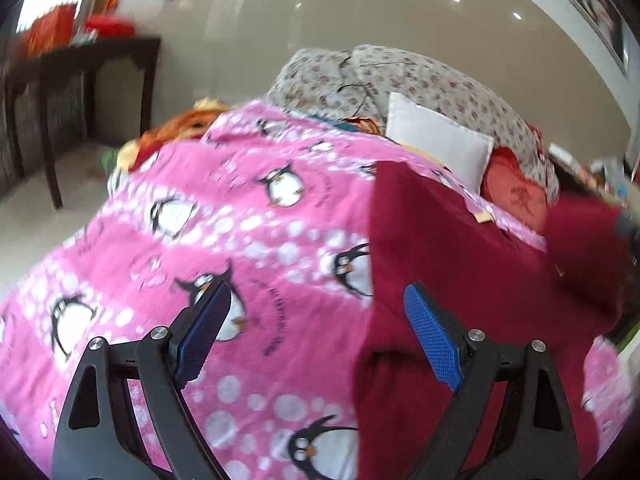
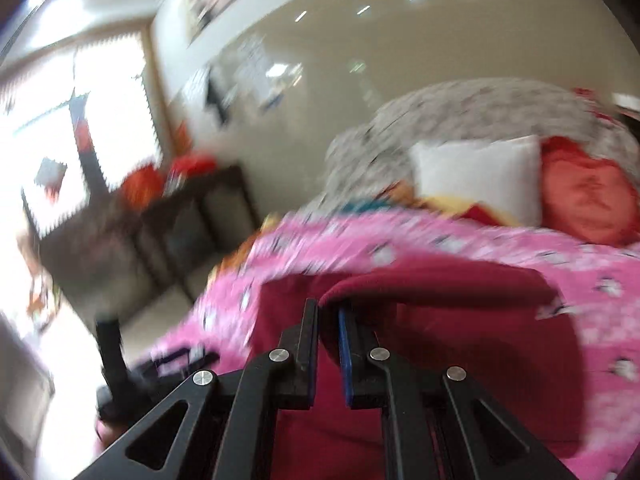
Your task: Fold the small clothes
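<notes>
Dark side table (image 1: 80, 64), bright window (image 2: 80, 92)

Left hand-held gripper (image 1: 316, 320) gapes beside maroon garment (image 1: 460, 264).

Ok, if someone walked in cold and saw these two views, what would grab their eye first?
The bright pink penguin-print blanket fills most of the bed. On it lies the dark red cloth garment, with a raised edge pinched in the right gripper, while the left gripper is wide open beside it. Behind, a white square pillow leans against grey floral bedding.

Left gripper (image 1: 318, 320) spread; right gripper (image 2: 329, 312) clamped.
</notes>
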Demonstrator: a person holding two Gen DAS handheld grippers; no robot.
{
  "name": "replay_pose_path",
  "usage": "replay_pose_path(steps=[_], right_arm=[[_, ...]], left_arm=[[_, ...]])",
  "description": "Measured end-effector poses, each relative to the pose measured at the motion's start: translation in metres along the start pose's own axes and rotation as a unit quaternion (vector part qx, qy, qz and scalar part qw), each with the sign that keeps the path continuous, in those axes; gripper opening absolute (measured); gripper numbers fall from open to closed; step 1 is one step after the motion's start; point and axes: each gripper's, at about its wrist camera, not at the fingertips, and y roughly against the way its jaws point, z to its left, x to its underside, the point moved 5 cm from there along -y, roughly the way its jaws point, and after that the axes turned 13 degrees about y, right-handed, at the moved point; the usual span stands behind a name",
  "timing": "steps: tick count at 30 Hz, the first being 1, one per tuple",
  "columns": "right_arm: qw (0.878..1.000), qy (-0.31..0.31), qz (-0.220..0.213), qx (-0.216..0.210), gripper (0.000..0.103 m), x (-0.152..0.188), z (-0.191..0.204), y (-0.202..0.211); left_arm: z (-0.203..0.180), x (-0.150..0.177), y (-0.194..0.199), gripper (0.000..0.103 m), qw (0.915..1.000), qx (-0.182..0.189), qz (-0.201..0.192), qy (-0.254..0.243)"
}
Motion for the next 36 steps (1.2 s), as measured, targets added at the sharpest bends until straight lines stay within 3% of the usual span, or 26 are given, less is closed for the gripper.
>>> replay_pose_path(steps=[2, 4, 5, 10, 15, 18, 20, 27, 29, 31, 32, 33, 36], right_arm=[[0.998, 0.027, 0.049, -0.041, 0.011, 0.021, 0.033, -0.045], [0.989, 0.054, 0.125, -0.048, 0.035, 0.047, 0.048, -0.085], [0.986, 0.072, 0.143, -0.044, 0.036, 0.057, 0.053, -0.094], [0.989, 0.065, 0.122, -0.046, 0.037, 0.063, 0.041, -0.069], [0.995, 0.036, 0.093, -0.009, 0.043, 0.060, 0.004, -0.023], [0.997, 0.014, 0.082, -0.007, 0.043, 0.063, -0.010, 0.006], [0.997, -0.003, 0.081, -0.009, 0.043, 0.071, -0.019, 0.017], [0.995, -0.044, 0.079, -0.029, 0.043, 0.094, -0.025, 0.019], [0.995, -0.047, 0.078, -0.037, 0.043, 0.095, -0.023, 0.018], [0.995, -0.045, 0.074, -0.039, 0.043, 0.096, -0.022, 0.019], [0.996, -0.046, 0.071, -0.041, 0.043, 0.096, -0.021, 0.020], [0.995, -0.048, 0.070, -0.043, 0.043, 0.096, -0.021, 0.021], [0.995, -0.053, 0.068, -0.043, 0.043, 0.097, -0.021, 0.024]], left_arm=[[0.009, -0.002, -0.003, 0.089, 0.9997, 0.007, 0.006, 0.022], [0.013, -0.003, -0.003, 0.089, 0.9992, 0.017, 0.007, 0.036], [0.012, -0.002, -0.002, 0.089, 0.9991, 0.021, 0.007, 0.036], [-0.004, 0.006, -0.001, 0.089, 0.9996, 0.027, 0.005, 0.006], [-0.020, 0.012, 0.005, 0.089, 0.9969, 0.078, 0.011, -0.008], [-0.025, 0.013, 0.008, 0.089, 0.9899, 0.137, 0.034, 0.016], [-0.028, 0.014, 0.005, 0.089, 0.9859, 0.155, 0.056, 0.030], [-0.054, 0.041, -0.005, 0.089, 0.9873, 0.121, 0.100, -0.027], [-0.061, 0.048, -0.004, 0.077, 0.9867, 0.117, 0.103, -0.047], [-0.069, 0.053, -0.003, 0.042, 0.9885, 0.092, 0.090, -0.080], [-0.068, 0.055, -0.004, 0.032, 0.9891, 0.083, 0.086, -0.086], [-0.069, 0.057, -0.007, 0.012, 0.9887, 0.079, 0.091, -0.089], [-0.067, 0.057, -0.009, 0.007, 0.9893, 0.084, 0.092, -0.076]])
